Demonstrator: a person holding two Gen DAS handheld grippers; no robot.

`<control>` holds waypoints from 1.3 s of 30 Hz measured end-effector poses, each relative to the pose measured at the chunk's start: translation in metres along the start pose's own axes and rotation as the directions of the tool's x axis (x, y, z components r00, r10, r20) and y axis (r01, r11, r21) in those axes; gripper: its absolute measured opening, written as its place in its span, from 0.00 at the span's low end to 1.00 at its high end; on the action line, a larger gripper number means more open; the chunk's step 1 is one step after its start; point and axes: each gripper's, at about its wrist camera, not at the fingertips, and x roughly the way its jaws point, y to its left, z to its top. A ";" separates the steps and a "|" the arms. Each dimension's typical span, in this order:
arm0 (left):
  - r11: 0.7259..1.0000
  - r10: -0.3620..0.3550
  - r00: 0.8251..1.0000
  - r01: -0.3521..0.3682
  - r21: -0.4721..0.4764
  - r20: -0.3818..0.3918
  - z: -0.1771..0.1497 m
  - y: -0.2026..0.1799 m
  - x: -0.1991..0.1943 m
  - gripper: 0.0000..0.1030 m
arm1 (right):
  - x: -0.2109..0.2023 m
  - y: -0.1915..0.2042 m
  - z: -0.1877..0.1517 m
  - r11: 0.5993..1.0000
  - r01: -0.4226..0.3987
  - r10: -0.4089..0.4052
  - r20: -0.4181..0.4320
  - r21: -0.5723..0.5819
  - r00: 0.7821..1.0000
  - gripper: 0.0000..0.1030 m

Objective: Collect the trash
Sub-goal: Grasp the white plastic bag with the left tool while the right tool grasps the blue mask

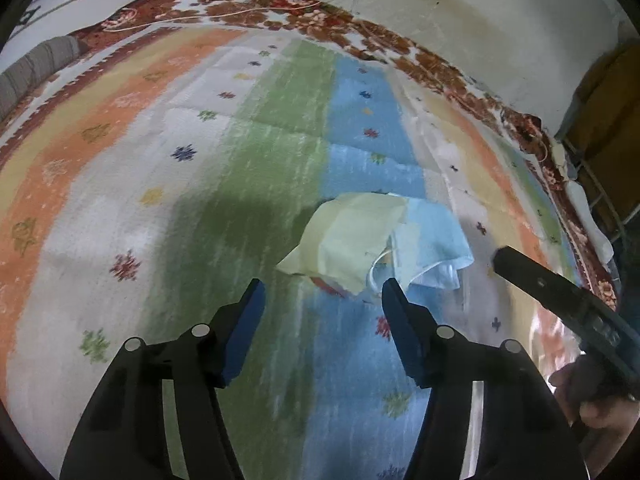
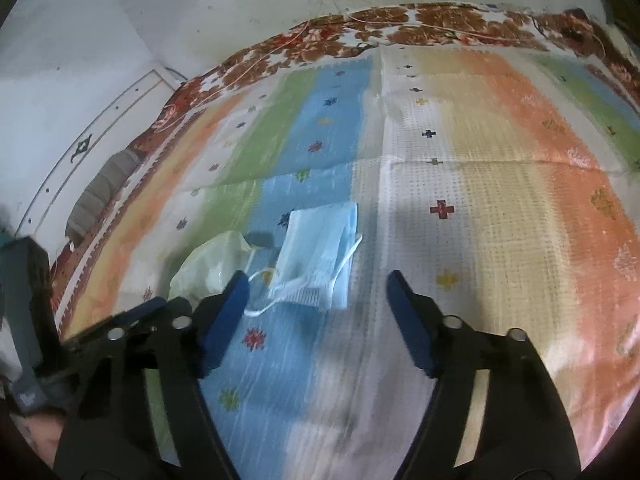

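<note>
A pale yellow-green wrapper lies on the striped mat, partly over a light blue face mask with white ear loops. My left gripper is open and empty, just short of them. In the right wrist view the face mask lies flat ahead, with the wrapper to its left. My right gripper is open and empty, its jaws just before the mask's near edge. The right gripper's finger shows at the right of the left wrist view.
The striped mat covers a floral red-brown blanket by a stained wall. A grey rolled cushion lies at the far left. A metal rack stands at the right.
</note>
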 end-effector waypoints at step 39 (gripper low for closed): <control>0.985 0.157 0.985 -0.161 0.059 0.075 0.022 -0.037 -0.064 0.08 | -0.077 0.032 -0.015 0.961 0.127 -0.125 0.023 -0.247 0.992 0.03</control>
